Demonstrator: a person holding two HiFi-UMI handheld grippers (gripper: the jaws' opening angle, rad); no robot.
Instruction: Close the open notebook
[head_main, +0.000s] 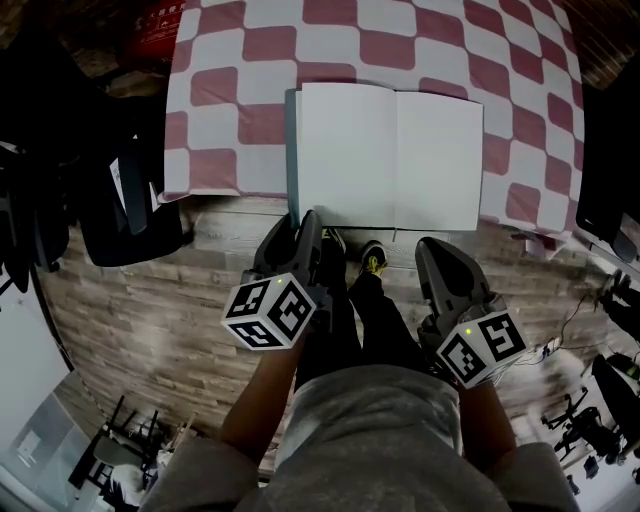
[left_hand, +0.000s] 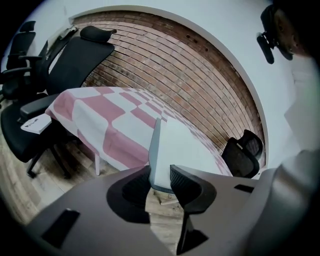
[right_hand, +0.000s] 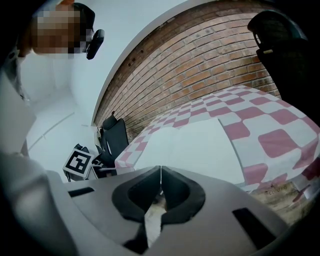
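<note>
Fingers (left_hand: 187, 186) of the left gripper (left_hand: 159, 174) pinch the near left corner of the open notebook (head_main: 390, 155) with white paper pages and a grey cover. The right gripper (right_hand: 160, 171) has its fingers pressed together, empty. The notebook lies flat at the near edge of the cloth-covered, red-and-white checked desk (head_main: 230, 120). It spreads left to right, spine pointing away, pages blank.

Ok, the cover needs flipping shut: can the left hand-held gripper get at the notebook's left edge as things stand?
Most likely yes: the left hand-held gripper has the near left corner of the notebook between its jaws, apparently pinched, with nothing else in the way.
</note>
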